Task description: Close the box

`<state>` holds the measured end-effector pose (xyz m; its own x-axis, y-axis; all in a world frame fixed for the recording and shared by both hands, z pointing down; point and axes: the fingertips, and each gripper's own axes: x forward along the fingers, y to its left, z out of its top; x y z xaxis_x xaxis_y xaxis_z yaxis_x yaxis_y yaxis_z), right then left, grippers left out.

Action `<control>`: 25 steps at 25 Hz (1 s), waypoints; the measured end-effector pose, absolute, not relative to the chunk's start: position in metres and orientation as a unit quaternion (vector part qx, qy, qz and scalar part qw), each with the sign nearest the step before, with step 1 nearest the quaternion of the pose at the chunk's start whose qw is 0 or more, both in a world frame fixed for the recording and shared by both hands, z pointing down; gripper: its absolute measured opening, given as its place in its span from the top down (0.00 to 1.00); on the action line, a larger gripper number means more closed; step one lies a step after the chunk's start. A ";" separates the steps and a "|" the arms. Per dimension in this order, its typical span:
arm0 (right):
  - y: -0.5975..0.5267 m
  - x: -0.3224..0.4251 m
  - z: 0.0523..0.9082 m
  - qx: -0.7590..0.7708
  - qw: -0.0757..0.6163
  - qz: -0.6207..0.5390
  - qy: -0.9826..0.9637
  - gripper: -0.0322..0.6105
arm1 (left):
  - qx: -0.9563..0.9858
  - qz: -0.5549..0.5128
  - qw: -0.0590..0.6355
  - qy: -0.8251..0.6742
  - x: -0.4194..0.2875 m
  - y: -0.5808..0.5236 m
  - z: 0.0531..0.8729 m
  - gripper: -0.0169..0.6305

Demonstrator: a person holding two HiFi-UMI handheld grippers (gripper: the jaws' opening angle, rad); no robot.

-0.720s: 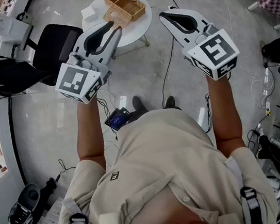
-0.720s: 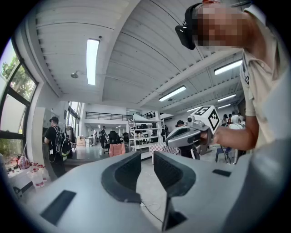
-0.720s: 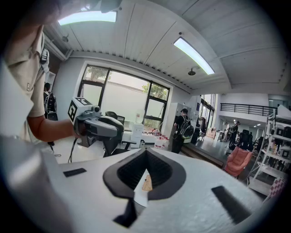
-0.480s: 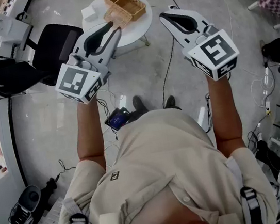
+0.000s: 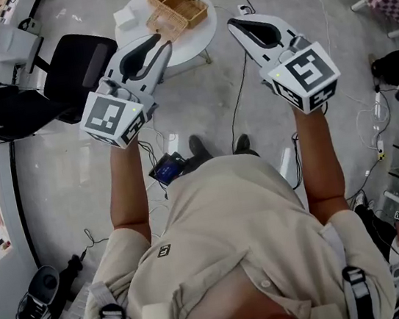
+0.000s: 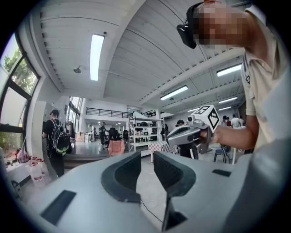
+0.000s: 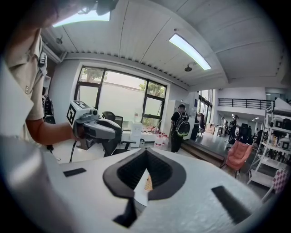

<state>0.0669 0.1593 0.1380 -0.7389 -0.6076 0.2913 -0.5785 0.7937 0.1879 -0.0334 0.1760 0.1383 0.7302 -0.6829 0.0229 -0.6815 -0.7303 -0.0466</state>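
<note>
A woven wicker box [image 5: 177,6] with open compartments stands on a round white table [image 5: 196,40], its lid flap [image 5: 163,25] hanging toward me. Both grippers are held up in the air on the near side of the table, well apart from the box. My left gripper [image 5: 164,45] [image 6: 147,157] has its pads almost together with only a thin slit, and nothing is in it. My right gripper [image 5: 233,21] [image 7: 146,152] is shut and empty. Below its jaws, a sliver of the wicker box [image 7: 148,182] shows.
A small white box [image 5: 130,15] sits on the table beside the wicker box. A black office chair [image 5: 74,66] stands at the left. A cable [image 5: 239,104] and a small device [image 5: 167,169] lie on the floor by my feet. A person with a backpack [image 6: 57,136] stands far off.
</note>
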 end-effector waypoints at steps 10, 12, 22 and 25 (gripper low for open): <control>0.150 0.049 0.142 0.324 0.170 -0.036 -0.930 0.96 | -0.930 -0.011 0.003 0.367 -0.057 0.167 0.146 0.85; 0.148 0.045 0.144 0.325 0.171 -0.034 -0.930 0.96 | -0.930 -0.007 -0.003 0.367 -0.062 0.166 0.147 0.85; 0.143 0.057 0.170 0.336 0.151 0.030 -0.929 0.96 | -0.929 0.019 -0.076 0.363 -0.066 0.164 0.173 0.85; 0.138 0.073 0.177 0.338 0.146 0.042 -0.929 0.96 | -0.924 0.014 -0.086 0.373 -0.058 0.160 0.181 0.85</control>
